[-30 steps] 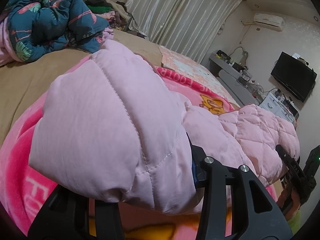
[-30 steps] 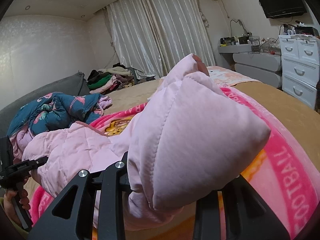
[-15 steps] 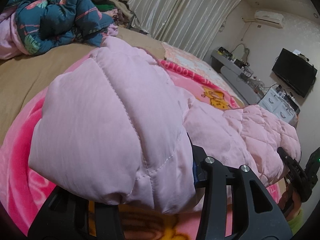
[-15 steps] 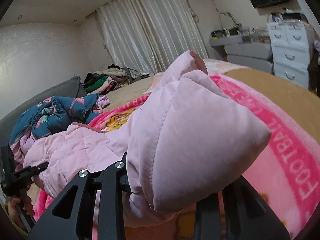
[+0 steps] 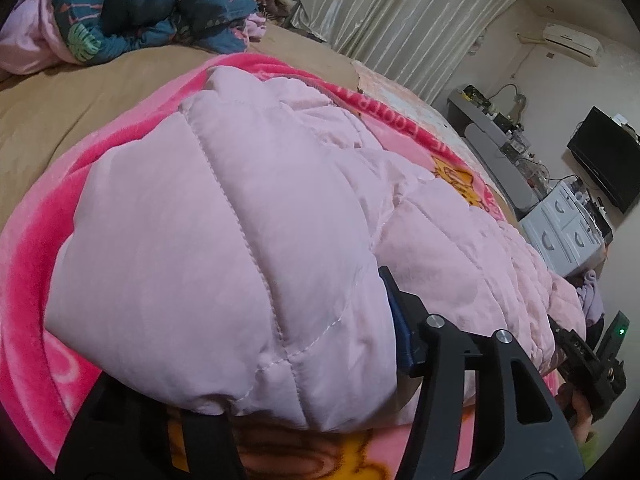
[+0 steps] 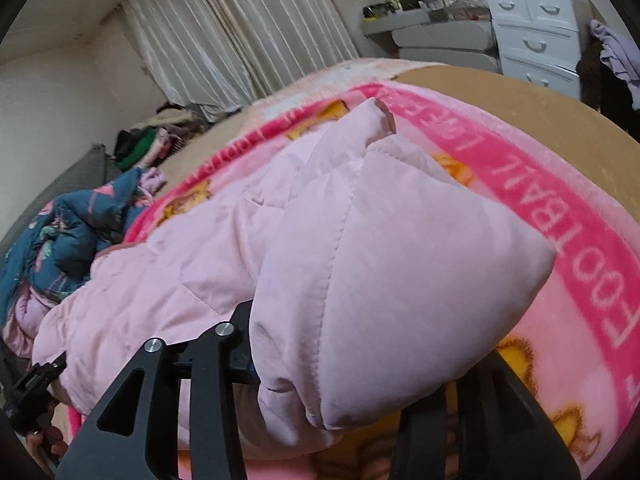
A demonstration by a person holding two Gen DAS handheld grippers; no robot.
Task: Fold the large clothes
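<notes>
Across a bed (image 5: 80,92) covered with a tan sheet and a bright pink blanket (image 6: 532,184) printed with cartoon figures and lettering lies a pale pink quilted coat (image 5: 248,240), its bulk stretched from one wrist view to the other. From the left wrist view, the left tool (image 5: 304,408) has a thick padded end of the coat bulging between its two black fingers; its jaws have just been opening, and the puffy fabric hides the pads so fully that I cannot tell whether they press on it or have let go. From the right wrist view, the right tool (image 6: 328,396) likewise straddles the other padded end of the coat, which swells over and between the fingers; these jaws too have just been opening, and contact at the pads cannot be made out. Each tool shows small at the edge of the other's view, with fingers of the person's hand (image 6: 44,440) wrapped round the left handle. Beyond the coat sits a crumpled dark blue floral quilt (image 5: 140,4), with pale curtains (image 6: 240,28) and a white drawer unit (image 6: 536,24) behind.
</notes>
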